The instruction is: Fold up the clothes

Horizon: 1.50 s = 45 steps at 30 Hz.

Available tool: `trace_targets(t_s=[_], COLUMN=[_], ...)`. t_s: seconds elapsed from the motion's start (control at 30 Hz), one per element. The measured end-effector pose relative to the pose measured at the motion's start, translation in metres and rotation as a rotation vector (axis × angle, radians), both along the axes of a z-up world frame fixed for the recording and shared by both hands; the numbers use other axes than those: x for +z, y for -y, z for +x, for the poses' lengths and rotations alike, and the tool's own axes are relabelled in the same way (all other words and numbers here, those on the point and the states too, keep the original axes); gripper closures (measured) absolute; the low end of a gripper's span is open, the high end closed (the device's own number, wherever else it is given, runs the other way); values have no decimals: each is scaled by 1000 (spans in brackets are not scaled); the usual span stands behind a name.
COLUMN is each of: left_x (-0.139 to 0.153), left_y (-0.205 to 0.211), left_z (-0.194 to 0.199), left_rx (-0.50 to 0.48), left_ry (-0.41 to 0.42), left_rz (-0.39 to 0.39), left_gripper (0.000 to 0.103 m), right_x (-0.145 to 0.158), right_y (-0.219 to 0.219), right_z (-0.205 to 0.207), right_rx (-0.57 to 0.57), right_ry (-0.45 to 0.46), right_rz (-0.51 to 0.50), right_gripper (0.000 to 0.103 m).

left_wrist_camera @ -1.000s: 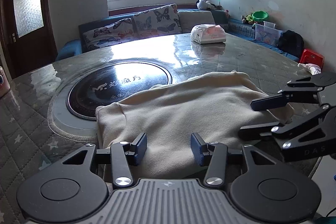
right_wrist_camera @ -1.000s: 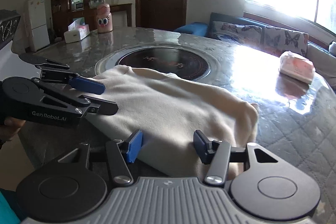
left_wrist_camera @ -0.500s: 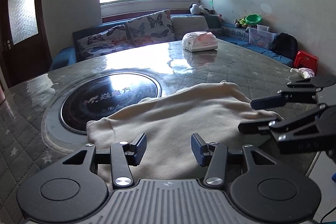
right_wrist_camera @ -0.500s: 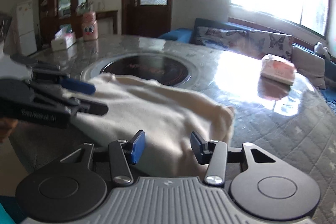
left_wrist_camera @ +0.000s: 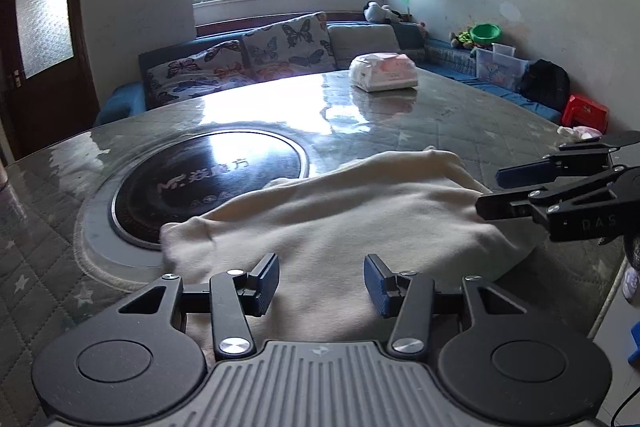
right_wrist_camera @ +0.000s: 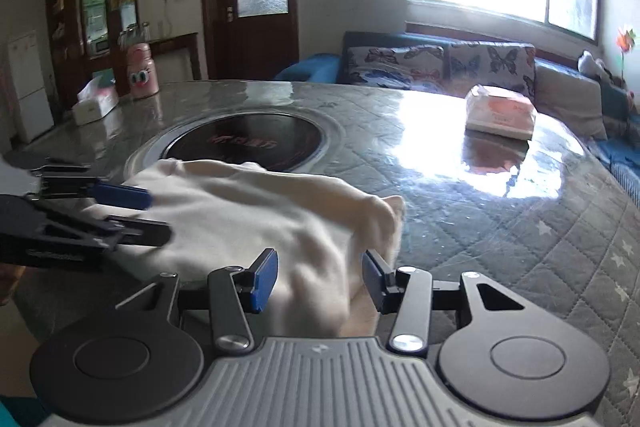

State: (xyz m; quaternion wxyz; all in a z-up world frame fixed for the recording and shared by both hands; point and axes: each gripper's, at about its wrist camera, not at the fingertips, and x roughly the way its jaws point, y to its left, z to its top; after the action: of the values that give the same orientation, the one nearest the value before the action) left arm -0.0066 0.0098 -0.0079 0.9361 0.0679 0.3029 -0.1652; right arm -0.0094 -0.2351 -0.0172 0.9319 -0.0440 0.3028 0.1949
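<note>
A cream garment (left_wrist_camera: 340, 211) lies folded flat on the round quilted table (left_wrist_camera: 460, 115), partly over the dark cooktop disc (left_wrist_camera: 208, 175). My left gripper (left_wrist_camera: 322, 283) hovers at the garment's near edge, open, with cloth under its blue pads and nothing pinched. It shows at the left of the right wrist view as the left gripper (right_wrist_camera: 158, 215). My right gripper (right_wrist_camera: 320, 279) is open over the garment (right_wrist_camera: 248, 211) by its near right corner; a bulge of cloth sits between the jaws without being pressed. From the left wrist view the right gripper (left_wrist_camera: 490, 191) reaches in from the right.
A tissue pack (left_wrist_camera: 382, 73) sits far across the table. A white tissue box (right_wrist_camera: 94, 105) and a pink bottle (right_wrist_camera: 142, 75) stand at the far left edge. A sofa (left_wrist_camera: 280, 47) with butterfly cushions runs behind the table. The table's near edge is just below both grippers.
My right gripper has slid to the right along the garment's near edge, rolled slightly, and its jaws have narrowed a little. My left gripper has stayed almost still.
</note>
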Motion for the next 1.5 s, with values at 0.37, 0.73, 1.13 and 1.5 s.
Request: trace_targets(t_s=[0.37, 0.73, 1.13, 1.5], left_x=[4, 1, 9, 13], left_y=[-26, -41, -73, -100], left_z=[-2, 1, 16, 22], left_rx=[46, 65, 170, 243], left_ry=[-17, -32, -66, -80], left_rz=[-51, -100, -138, -164], left_gripper=[53, 52, 52, 49], right_x=[-2, 5, 18, 24], right_y=[3, -14, -35, -81], right_z=[8, 5, 8, 8], right_rx=[-5, 64, 153, 333], right_ry=[-12, 15, 39, 45], right_rz=[12, 32, 64, 51], right_gripper=[55, 39, 1, 0])
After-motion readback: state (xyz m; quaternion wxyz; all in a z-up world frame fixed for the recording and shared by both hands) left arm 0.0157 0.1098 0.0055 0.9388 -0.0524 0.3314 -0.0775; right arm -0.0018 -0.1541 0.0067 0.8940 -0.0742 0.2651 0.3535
